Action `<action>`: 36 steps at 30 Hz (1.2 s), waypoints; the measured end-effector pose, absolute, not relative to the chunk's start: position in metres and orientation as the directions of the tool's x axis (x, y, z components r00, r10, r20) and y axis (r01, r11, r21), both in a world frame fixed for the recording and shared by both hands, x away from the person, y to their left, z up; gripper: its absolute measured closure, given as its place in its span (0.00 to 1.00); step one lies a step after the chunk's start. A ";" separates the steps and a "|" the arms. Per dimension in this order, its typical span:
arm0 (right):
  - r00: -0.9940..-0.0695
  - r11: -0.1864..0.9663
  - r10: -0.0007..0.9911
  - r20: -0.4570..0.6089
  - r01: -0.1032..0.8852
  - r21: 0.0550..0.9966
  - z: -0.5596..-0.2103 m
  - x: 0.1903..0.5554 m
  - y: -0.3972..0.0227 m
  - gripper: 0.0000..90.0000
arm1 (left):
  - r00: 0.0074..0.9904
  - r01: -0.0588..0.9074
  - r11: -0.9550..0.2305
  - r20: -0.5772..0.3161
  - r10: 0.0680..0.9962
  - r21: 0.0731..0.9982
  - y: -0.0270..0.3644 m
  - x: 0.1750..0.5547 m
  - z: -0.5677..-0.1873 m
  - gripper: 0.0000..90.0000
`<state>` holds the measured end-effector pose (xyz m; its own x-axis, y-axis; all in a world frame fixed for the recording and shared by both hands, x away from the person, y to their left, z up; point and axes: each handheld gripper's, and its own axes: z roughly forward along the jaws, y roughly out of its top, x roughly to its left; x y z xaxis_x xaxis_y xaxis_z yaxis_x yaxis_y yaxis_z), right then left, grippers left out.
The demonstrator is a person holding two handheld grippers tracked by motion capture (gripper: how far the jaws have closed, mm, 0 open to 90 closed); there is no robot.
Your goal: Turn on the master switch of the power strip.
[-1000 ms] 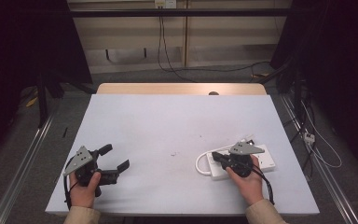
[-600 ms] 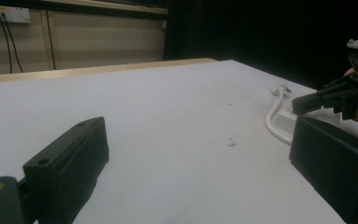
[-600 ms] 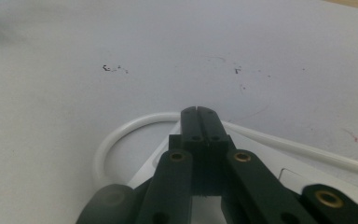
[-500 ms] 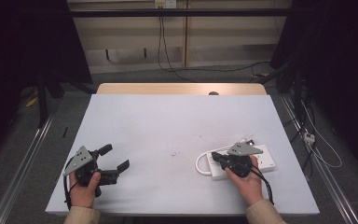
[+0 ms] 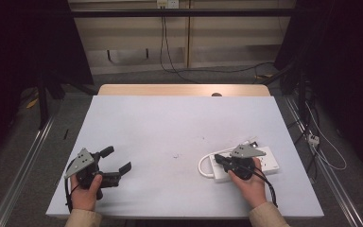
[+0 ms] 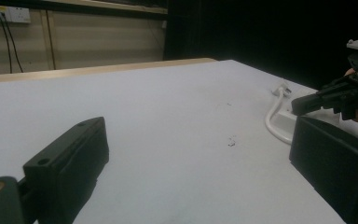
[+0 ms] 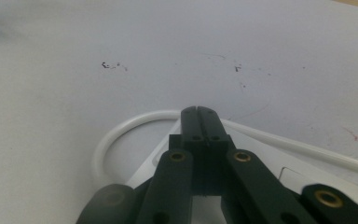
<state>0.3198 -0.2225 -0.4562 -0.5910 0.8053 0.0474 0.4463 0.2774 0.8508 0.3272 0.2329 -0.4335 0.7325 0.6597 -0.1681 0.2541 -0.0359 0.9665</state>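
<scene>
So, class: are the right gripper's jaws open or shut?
Shut. In the right gripper view, the right gripper has its two black jaws pressed together with nothing between them, above the white power strip.

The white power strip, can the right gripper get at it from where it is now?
Probably yes. The right gripper hovers right over the white power strip, jaws pressed together, with nothing between them. It would likely need to open first to grasp the strip or its looped cable.

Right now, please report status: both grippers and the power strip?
Left gripper open, holding nothing. Right gripper shut, empty, above the white power strip. Its cable loops beside the strip. Nothing in the way.
</scene>
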 end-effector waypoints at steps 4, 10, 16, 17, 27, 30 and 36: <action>-0.592 0.283 0.805 0.042 0.445 0.850 -0.456 0.320 -0.222 1.00 | 0.732 0.255 -0.032 -0.171 0.660 0.967 0.233 0.327 -0.433 0.05; -0.591 0.282 0.805 0.042 0.444 0.851 -0.456 0.320 -0.222 1.00 | 0.732 0.255 -0.034 -0.169 0.660 0.966 0.233 0.327 -0.433 0.05; -0.590 0.274 0.806 0.048 0.444 0.853 -0.456 0.320 -0.223 1.00 | 0.732 0.253 -0.034 -0.168 0.660 0.967 0.233 0.327 -0.433 0.05; -0.589 0.274 0.806 0.048 0.444 0.853 -0.456 0.319 -0.223 1.00 | 0.731 0.253 -0.030 -0.171 0.661 0.967 0.233 0.327 -0.433 0.05; -0.586 0.253 0.808 0.064 0.442 0.861 -0.456 0.319 -0.225 1.00 | 0.731 0.254 -0.034 -0.168 0.661 0.967 0.234 0.328 -0.433 0.05; -0.586 0.252 0.808 0.065 0.442 0.861 -0.456 0.319 -0.225 1.00 | 0.731 0.253 -0.032 -0.169 0.661 0.967 0.234 0.328 -0.433 0.05; -0.585 0.253 0.808 0.062 0.441 0.861 -0.455 0.319 -0.225 1.00 | 0.729 0.253 -0.030 -0.171 0.662 0.967 0.234 0.328 -0.433 0.05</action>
